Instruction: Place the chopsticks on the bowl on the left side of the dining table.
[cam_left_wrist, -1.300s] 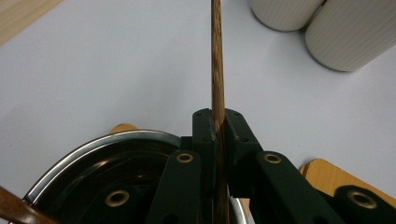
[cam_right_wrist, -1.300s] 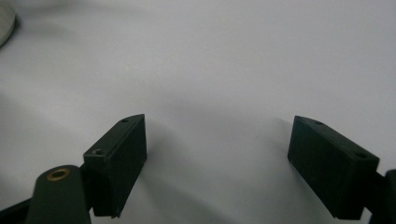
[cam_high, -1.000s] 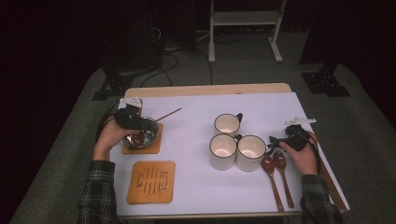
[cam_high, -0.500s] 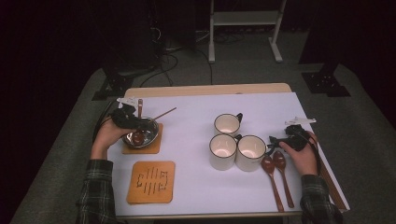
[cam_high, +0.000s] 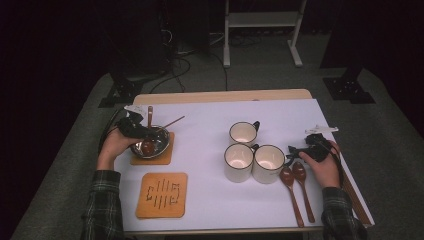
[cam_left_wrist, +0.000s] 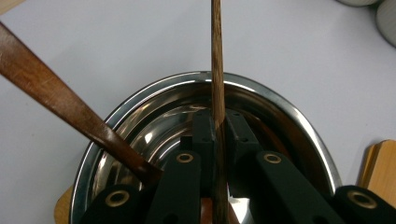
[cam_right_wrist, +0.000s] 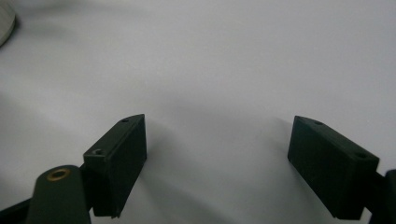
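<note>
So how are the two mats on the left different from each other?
The far mat has a shiny metal bowl sitting on it, while the near mat has nothing on it. The far mat is mostly hidden under the bowl; the near mat shows its whole top, with a pattern of cut slots. Both are light wooden squares with rounded corners, lying flat on the white table.

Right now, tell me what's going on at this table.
A person works with a gripper in each hand. The left gripper is shut on the handle of a wooden spoon, holding its head down in a steel bowl that sits on a wooden coaster. Another spoon already leans in the bowl. The right gripper rests open on the white table, beside two more spoons and three mugs.
</note>
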